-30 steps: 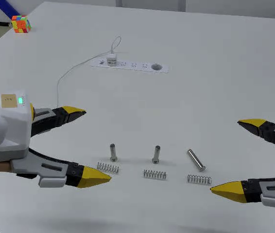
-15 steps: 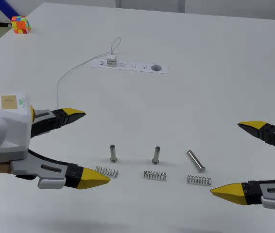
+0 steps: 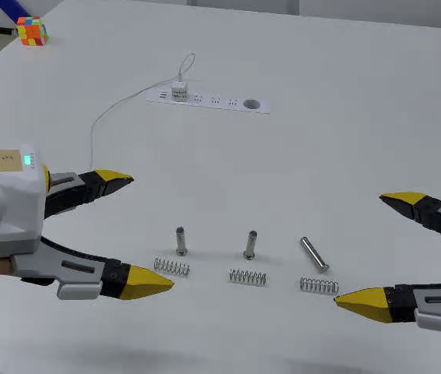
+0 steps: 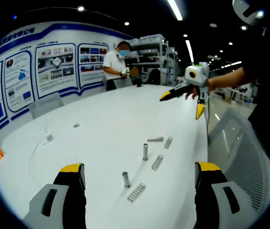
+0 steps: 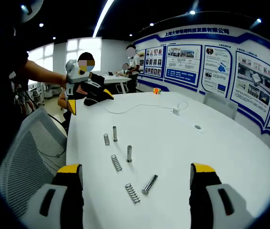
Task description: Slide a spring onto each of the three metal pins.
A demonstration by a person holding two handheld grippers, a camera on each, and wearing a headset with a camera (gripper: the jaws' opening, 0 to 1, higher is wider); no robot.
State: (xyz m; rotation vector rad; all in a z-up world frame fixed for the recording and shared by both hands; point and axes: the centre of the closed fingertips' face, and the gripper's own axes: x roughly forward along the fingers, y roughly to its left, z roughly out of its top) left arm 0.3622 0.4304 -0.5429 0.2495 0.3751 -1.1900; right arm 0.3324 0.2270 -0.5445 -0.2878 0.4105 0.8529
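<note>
Three metal pins sit in a row on the white table: the left pin (image 3: pixel 180 241) and middle pin (image 3: pixel 250 245) stand upright, and the right pin (image 3: pixel 313 255) lies flat. In front of each lies a spring: left (image 3: pixel 172 267), middle (image 3: pixel 248 276), right (image 3: pixel 319 286). My left gripper (image 3: pixel 139 231) is open to the left of the row, holding nothing. At the right of the row my right gripper (image 3: pixel 367 249) is open and empty. The left gripper view shows its jaws wide apart around the pins (image 4: pixel 145 151) and springs (image 4: pixel 157 162). The right gripper view looks along the same row (image 5: pixel 129 153).
A white power strip (image 3: pixel 209 102) with a plugged-in cable (image 3: pixel 119 109) lies at the back of the table. A colourful cube (image 3: pixel 31 31) sits at the far left corner. A mesh chair (image 5: pixel 25 157) stands beside the table, and people stand at its far end.
</note>
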